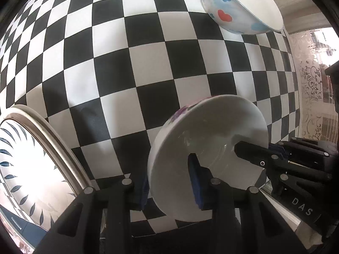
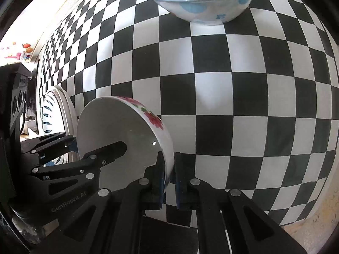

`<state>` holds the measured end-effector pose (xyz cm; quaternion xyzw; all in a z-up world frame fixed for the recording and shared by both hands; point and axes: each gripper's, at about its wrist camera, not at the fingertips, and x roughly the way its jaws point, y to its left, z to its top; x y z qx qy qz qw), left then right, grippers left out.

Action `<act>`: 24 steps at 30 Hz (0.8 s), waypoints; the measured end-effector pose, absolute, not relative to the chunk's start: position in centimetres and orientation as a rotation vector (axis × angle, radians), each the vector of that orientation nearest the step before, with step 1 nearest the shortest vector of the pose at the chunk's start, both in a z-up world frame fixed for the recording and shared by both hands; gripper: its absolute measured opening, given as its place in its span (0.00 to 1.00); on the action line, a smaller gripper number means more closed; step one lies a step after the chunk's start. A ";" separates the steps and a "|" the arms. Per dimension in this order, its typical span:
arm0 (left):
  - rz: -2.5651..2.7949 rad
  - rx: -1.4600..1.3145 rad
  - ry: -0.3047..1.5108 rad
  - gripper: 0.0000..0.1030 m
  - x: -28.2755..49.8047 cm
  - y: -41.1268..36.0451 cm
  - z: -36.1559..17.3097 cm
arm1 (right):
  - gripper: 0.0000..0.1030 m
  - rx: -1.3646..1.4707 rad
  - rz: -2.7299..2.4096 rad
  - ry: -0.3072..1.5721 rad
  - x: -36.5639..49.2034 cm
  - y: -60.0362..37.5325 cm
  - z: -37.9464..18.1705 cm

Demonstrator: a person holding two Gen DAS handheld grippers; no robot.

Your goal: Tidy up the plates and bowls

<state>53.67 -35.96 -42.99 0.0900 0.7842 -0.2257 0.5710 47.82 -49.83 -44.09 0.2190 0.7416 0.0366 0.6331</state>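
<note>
A white bowl (image 1: 211, 131) with red and purple flowers on its outside (image 2: 118, 127) is held by both grippers over the black-and-white checked cloth (image 1: 148, 63). My left gripper (image 1: 169, 175) is shut on one side of the rim, blue pads inside and outside the wall. My right gripper (image 2: 169, 169) is shut on the opposite side of the rim. Each view shows the other gripper's inner finger (image 1: 250, 152) (image 2: 112, 150) reaching into the bowl. A second bowl (image 1: 239, 6) (image 2: 201, 0), white with blue flowers and red hearts, stands farther off on the cloth.
A plate (image 1: 25, 165) with a blue leaf pattern (image 2: 53, 114) lies on the cloth beside the left gripper. The table's edge and pale floor (image 2: 313, 211) show at the lower right. A dark appliance (image 2: 19, 97) stands at the far left.
</note>
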 end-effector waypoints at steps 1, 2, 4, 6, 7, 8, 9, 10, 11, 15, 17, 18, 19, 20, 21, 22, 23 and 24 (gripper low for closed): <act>-0.527 0.208 1.849 0.29 53.9 -35.8 -43.0 | 0.09 0.509 0.084 1.697 47.9 -49.8 -44.1; -0.524 0.205 1.856 0.29 53.8 -35.7 -43.0 | 0.09 0.516 0.085 1.697 48.0 -50.0 -44.1; -0.517 0.194 1.862 0.29 53.5 -35.1 -42.8 | 0.10 0.519 0.085 1.699 48.1 -50.5 -43.9; -0.514 0.198 1.861 0.29 53.1 -35.0 -42.2 | 0.10 0.509 0.088 1.700 48.1 -50.6 -43.6; -0.513 0.204 1.856 0.29 53.0 -35.0 -41.7 | 0.10 0.509 0.089 1.701 48.1 -50.7 -43.5; -0.514 0.212 1.852 0.29 52.9 -35.0 -41.2 | 0.10 0.505 0.090 1.701 48.1 -50.7 -43.3; -0.515 0.216 1.849 0.29 52.8 -35.0 -40.9 | 0.10 0.499 0.094 1.701 48.1 -50.7 -43.1; -0.513 0.223 1.846 0.29 52.8 -34.9 -40.3 | 0.10 0.503 0.096 1.699 48.1 -50.7 -42.9; -0.513 0.227 1.843 0.29 52.8 -34.9 -40.0 | 0.10 0.508 0.097 1.698 48.1 -51.1 -42.6; -0.516 0.210 1.823 0.30 52.8 -34.1 -37.5 | 0.10 0.522 0.100 1.669 48.2 -52.0 -40.7; -0.513 0.190 1.811 0.31 53.3 -33.9 -36.3 | 0.10 0.528 0.096 1.646 48.3 -52.7 -39.2; -0.516 0.172 1.797 0.31 53.7 -33.8 -35.6 | 0.10 0.529 0.094 1.620 48.6 -53.2 -38.0; -0.519 0.161 1.781 0.31 54.2 -33.8 -34.9 | 0.10 0.529 0.089 1.604 48.8 -53.6 -37.2; -0.519 0.151 1.760 0.31 54.9 -33.8 -34.1 | 0.10 0.534 0.078 1.576 49.2 -54.3 -35.9; -0.517 0.133 1.727 0.31 55.9 -34.1 -33.2 | 0.14 0.541 0.073 1.548 49.6 -55.0 -34.9; -0.516 0.120 1.707 0.31 56.9 -34.3 -32.5 | 0.19 0.546 0.068 1.522 50.1 -55.7 -34.0; -0.512 0.106 1.682 0.31 58.1 -34.7 -32.0 | 0.38 0.549 0.065 1.496 50.7 -56.4 -33.1; -0.501 0.099 1.662 0.32 59.3 -35.1 -31.5 | 0.65 0.550 0.063 1.456 51.5 -57.2 -32.1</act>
